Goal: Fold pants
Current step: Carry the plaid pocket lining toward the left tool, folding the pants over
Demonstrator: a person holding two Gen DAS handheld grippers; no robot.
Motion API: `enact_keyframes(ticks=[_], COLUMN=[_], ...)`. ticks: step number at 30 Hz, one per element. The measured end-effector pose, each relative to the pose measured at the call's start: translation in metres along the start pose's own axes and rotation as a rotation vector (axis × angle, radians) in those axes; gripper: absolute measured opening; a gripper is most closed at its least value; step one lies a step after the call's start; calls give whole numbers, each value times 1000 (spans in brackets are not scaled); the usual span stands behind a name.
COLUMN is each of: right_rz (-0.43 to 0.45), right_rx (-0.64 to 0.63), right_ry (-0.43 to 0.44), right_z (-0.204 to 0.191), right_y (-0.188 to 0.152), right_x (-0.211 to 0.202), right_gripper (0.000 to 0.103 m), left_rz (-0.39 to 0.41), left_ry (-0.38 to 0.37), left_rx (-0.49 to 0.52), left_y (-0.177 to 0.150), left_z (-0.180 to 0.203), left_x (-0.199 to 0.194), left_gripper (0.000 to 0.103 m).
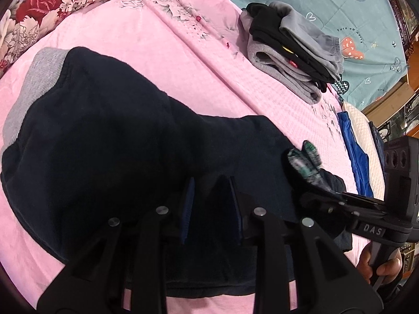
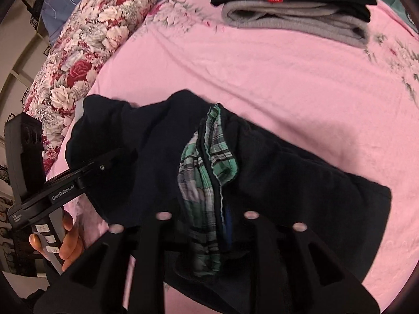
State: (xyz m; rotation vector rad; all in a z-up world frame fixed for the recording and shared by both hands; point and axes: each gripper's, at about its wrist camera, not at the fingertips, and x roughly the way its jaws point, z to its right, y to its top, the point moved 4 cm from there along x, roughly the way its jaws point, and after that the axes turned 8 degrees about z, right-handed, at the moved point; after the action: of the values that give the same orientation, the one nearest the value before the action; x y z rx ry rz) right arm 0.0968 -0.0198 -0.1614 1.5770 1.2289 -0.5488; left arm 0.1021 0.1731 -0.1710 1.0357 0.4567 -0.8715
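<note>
Dark navy pants (image 1: 117, 130) lie across a pink bedsheet (image 1: 157, 52). In the left wrist view my left gripper (image 1: 211, 183) has its blue pads (image 1: 187, 209) closed on a thick fold of the dark fabric. My right gripper (image 1: 311, 183) comes in from the right, beside a bit of green plaid lining (image 1: 306, 159). In the right wrist view the pants (image 2: 288, 178) are bunched, and the plaid lining (image 2: 207, 162) runs between the fingers of my right gripper (image 2: 209, 217), which is shut on it. The left gripper (image 2: 115, 157) reaches into the fabric at the left.
A stack of folded grey and black clothes (image 1: 290, 52) (image 2: 293, 7) sits at the far side of the bed. A floral pillow (image 1: 52, 2) (image 2: 86, 60) lies to the left. A teal quilt (image 1: 340, 5) and blue cloth (image 1: 356, 151) lie to the right. Hands (image 1: 379, 264) (image 2: 68, 246) hold the handles.
</note>
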Motion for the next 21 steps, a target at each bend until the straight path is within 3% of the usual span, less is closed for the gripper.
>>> enact_keyframes(ticks=[1,5,7,9,10,12,15,19,20,21], right_rz=[-7,39,114,175,189,160,59,31,26,28], right_rx=[10,9,2,-32,-42,-34,-28,-60,-33,8], right_ry=[34,142,127,43,-11,-21,12,1,43,106], right_z=[-3,-18,-15,-9,-3,3,3,-4,-3,0], right_y=[0,8,16,22,23,20,6,0,1,1], right_x=[-2,-32,-52,-61,-59,-44,-8,1,-5,-16], right_gripper=[60,60,60,59,52,30,28,32,37,49], left_rz=[0,1,2,2,2,1,2,-1,-1,-1], left_ry=[-3,-14,-17,-19,-19,-18,-15,-15,-17,-20], left_rx=[2,-2,-7,-11,-11,-9,-7,-7,-4,-4], left_y=[0,0,0,0,0,-1,-1,-1,-1,-1], left_z=[0,0,0,0,0,0,0,0,0,0], left_x=[0,0,0,0,0,0,0,1,0,0], left_gripper=[29,30,30,30,30,30,30,30,31,31])
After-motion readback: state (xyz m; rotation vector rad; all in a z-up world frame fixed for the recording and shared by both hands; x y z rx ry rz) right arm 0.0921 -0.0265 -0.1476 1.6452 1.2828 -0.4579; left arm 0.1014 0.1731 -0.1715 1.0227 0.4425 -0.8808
